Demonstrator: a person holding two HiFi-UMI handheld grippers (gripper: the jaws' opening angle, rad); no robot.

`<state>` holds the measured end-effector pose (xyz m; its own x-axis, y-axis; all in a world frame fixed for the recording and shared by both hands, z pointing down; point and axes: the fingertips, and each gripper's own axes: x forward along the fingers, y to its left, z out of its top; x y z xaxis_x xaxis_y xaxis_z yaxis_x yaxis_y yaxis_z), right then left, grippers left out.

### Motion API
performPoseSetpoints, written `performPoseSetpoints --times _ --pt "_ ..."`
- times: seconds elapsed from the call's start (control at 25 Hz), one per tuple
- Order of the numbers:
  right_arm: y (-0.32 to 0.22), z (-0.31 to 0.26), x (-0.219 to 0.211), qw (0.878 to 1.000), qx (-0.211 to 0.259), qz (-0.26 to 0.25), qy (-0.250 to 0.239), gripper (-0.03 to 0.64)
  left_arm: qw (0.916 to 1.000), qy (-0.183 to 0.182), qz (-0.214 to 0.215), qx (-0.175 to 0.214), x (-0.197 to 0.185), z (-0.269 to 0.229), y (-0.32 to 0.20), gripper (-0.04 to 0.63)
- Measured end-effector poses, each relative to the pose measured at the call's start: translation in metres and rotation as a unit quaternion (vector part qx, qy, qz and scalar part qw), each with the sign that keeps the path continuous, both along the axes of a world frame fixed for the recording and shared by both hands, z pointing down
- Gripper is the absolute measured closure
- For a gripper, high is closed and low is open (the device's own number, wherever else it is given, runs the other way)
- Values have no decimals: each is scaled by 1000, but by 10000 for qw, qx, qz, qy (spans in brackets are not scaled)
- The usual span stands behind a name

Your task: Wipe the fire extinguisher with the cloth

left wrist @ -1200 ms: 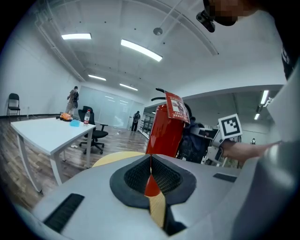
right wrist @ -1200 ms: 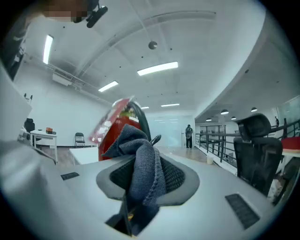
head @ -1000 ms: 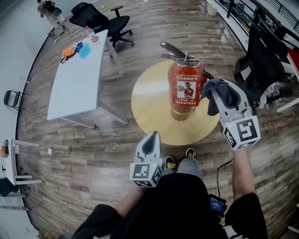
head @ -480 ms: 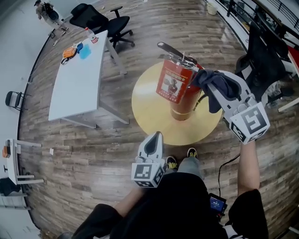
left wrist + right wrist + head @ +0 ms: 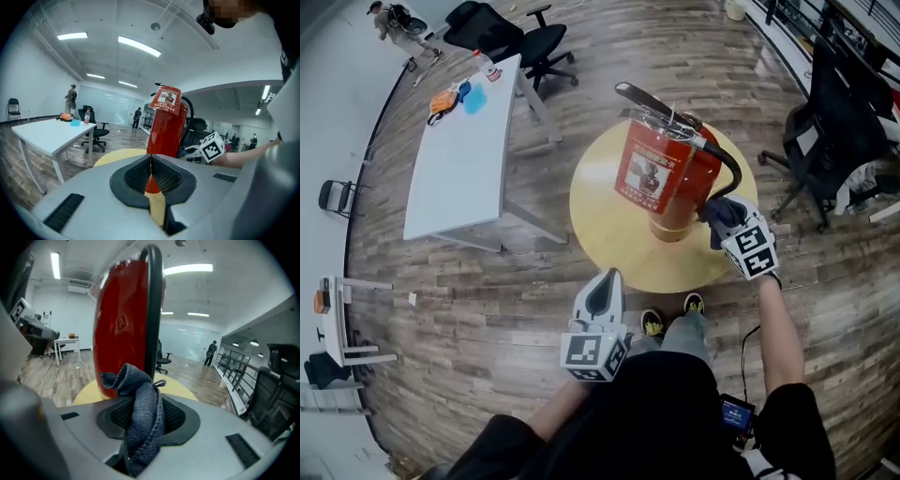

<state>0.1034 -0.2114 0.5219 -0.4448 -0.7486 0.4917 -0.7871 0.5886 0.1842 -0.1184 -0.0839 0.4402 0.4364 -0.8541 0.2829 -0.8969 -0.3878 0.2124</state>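
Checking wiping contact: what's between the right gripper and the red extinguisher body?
The grey-blue cloth, clamped in the right gripper, and the black hose running down the fire extinguisher. The right gripper view shows it.

The fire extinguisher (image 5: 661, 178) stands on the round table (image 5: 600, 234), toward its far side. At the extinguisher's right, low beside its hose (image 5: 727, 169), is the right gripper (image 5: 722, 216) with the cloth (image 5: 719, 208) between its jaws. The left gripper (image 5: 604, 281) is before the table's near edge, well apart from the extinguisher. To the left stands a long table (image 5: 455, 169). A bottle (image 5: 485, 67) is on its far end, and an office chair (image 5: 511, 37) is behind it.
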Motion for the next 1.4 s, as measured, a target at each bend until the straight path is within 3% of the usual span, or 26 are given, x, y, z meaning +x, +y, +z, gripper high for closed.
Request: performPoseSetpoints --times 0.16,0.32,0.48,0.64,0.76,0.84,0.96,1.2,1.32,1.4 --pt "-7 63 1 9978 -452 73 -475 476 9999 -82 -131 -27 -8 1 -2 572" --pt "4 139 -6 9938 -1093 150 116 477 9993 -130 -338 -129 -19 10 -1 572" --pt "10 143 -13 9915 -1040 767 -166 479 9989 -168 -412 -142 -24 12 -1 572" --pt "24 69 -23 9932 -97 1023 -543 479 9993 -113 -336 -120 -20 14 -3 572" --pt "38 -19 -44 9917 823 709 -689 480 9997 -46 -209 -78 -10 14 -4 572" --pt "46 -89 -62 9837 1591 374 -752 480 9999 0 -103 -22 -2 10 -5 572" --pt "55 -184 -74 9619 2586 200 -862 480 9999 89 34 96 7 0 -5 572" --pt "51 -260 -84 9533 3005 279 85 479 9994 223 132 236 13 -11 -4 572" --pt "35 -262 -105 9558 2845 344 665 479 9992 252 126 286 13 -14 -2 571" --pt "28 -259 -126 9470 2996 294 1124 479 9992 251 108 308 10 -15 -1 572"
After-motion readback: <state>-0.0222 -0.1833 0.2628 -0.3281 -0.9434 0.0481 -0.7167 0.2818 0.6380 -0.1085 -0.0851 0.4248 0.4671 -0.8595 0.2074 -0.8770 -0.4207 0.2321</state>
